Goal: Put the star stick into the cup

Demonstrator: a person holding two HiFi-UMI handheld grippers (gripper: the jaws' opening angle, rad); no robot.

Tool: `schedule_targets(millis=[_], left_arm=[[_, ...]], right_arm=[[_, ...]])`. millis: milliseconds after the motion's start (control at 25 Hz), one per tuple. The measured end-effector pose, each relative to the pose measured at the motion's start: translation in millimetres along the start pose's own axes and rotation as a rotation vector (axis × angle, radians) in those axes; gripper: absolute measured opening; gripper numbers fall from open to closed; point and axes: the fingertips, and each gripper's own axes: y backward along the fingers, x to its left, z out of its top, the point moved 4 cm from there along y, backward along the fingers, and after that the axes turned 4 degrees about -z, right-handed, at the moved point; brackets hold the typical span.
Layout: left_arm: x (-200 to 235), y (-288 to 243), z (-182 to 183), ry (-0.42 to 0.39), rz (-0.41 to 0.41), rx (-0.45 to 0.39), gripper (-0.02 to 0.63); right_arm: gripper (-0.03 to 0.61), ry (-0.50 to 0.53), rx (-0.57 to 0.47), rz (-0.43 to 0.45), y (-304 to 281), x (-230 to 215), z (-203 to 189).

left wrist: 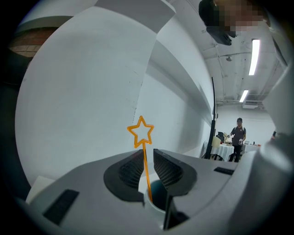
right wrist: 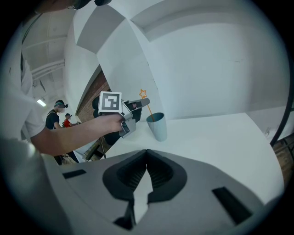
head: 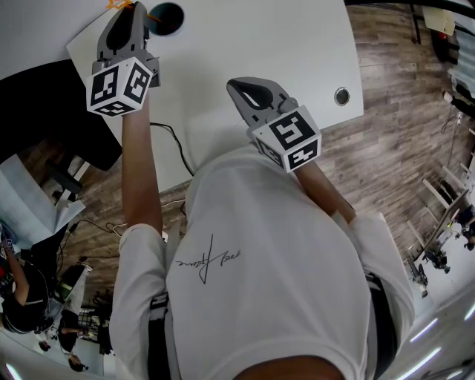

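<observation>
The orange star stick (left wrist: 141, 131) stands slanted between the jaws of my left gripper (left wrist: 148, 158), with its lower end inside the light blue cup (left wrist: 156, 193) just below the jaws. The jaws are a little apart, and a gap shows beside the stick. In the right gripper view the cup (right wrist: 157, 125) stands upright on the white table, the star (right wrist: 143, 94) pokes up above it, and the left gripper (right wrist: 138, 104) hovers at its rim. In the head view the cup (head: 165, 16) sits at the far edge beside the left gripper (head: 137, 7). My right gripper (right wrist: 147, 153) is shut and empty, held back from the cup.
The white table (head: 282, 44) has a round cable port (head: 341, 96) near its right edge and a black cable (head: 172, 141) hanging off its front. A black chair (head: 44, 119) stands at the left. People stand far off in the room (left wrist: 238, 137).
</observation>
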Motion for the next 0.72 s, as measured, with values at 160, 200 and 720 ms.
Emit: schedule_targets(millis=[160, 200, 720], left_arm=[[0, 2, -4, 0.013, 0.000, 0.018, 0.106], [0, 2, -5, 0.014, -0.001, 0.021, 0.106], [3, 7, -12, 0.032, 0.011, 0.043, 0.133]], right_arm=[[0.009, 0.004, -0.002, 0.003, 1, 1, -1], [0.009, 0.005, -0.002, 0.004, 1, 2, -1], [0.009, 0.015, -0.013, 0.005, 3, 6, 2]])
